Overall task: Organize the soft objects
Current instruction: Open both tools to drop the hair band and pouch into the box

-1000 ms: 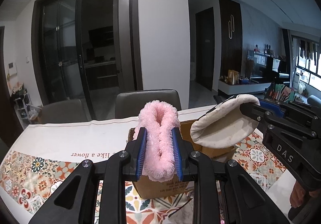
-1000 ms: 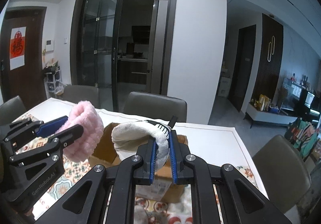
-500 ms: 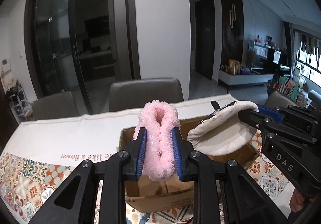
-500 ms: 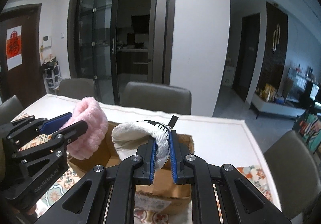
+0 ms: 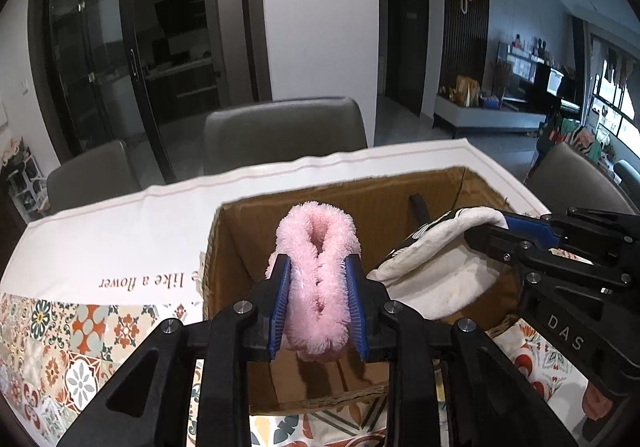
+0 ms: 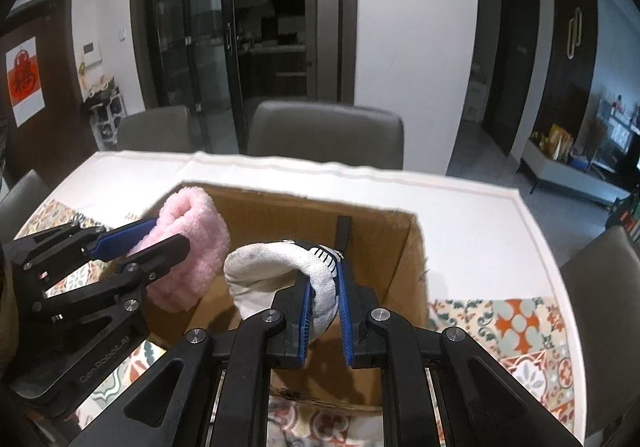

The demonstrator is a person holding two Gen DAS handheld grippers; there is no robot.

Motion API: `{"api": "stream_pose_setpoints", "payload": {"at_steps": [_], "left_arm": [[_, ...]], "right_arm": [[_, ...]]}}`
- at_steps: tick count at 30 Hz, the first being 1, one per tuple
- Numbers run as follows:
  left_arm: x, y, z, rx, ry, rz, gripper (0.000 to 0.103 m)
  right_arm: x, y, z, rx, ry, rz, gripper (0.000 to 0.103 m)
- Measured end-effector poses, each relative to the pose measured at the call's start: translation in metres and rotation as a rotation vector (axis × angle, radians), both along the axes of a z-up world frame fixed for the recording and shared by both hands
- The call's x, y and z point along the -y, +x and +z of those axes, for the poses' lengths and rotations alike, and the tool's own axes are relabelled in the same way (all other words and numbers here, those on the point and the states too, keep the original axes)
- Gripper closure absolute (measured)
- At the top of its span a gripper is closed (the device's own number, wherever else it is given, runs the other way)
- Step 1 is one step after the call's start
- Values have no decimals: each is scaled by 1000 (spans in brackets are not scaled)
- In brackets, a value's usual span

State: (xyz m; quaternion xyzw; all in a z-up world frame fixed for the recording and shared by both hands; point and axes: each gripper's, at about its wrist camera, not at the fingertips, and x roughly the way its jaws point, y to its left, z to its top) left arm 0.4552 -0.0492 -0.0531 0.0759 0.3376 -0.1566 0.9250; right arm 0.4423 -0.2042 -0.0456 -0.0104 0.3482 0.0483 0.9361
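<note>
An open cardboard box (image 5: 320, 195) (image 6: 304, 199) stands on the table. My left gripper (image 5: 316, 261) (image 6: 170, 233) holds a fluffy pink sock (image 5: 316, 287) (image 6: 192, 259) above the box's left part; its jaws are opening, though the pads still press the sock. A white sock (image 6: 260, 263) (image 5: 436, 287) with black marks is pinched in my right gripper (image 6: 322, 279) (image 5: 486, 229), which is shut on it over the box's right part. Both socks hang at the level of the box's rim. The box's floor is mostly hidden behind them.
A patterned tablecloth (image 5: 60, 327) with a white band (image 5: 120, 231) covers the table. Grey chairs (image 5: 284, 135) (image 6: 324, 135) stand along the far edge, and another chair (image 6: 600, 287) is on the right. Glass doors lie beyond.
Both grippers have moved forward and down with their socks, from in front of the box to over its opening. The box now looks larger and closer.
</note>
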Motion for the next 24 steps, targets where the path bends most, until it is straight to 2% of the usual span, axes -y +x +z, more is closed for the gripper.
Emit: {"api": "stream_pose_setpoints", "payload": {"at_steps": [2,4,6,7,9,11,12,17,24], "left_arm": [[1,2,-3,-17,6,-1,74],[2,3,-5,-30,11,0,64],[0,2,-5,-31,10,6,61],[0,2,-5,-30,11,8,56],[-1,2,-4,-28,15,12,47],[-2,1,-2,-19,14,11,47],[-2,0,-1,-16,16,13,46],[-6,-9,8,-2,8,28,43],[-8,-32,25,33,0,29,42]], "right_arm": [[1,4,-6,-26,4,4,89],[-1,6,-11,-42,3,3,89],[0,8,-14,-51,4,0,89],[-1,9,-14,-55,5,-1,88],[-2,9,-14,-62,6,-2,84],[-2,9,-14,-62,12,0,58],[-1,7,-12,-51,10,-6,53],[-4,-3,-1,-11,-24,-11,52],[0,-24,16,3,13,-27,52]]}}
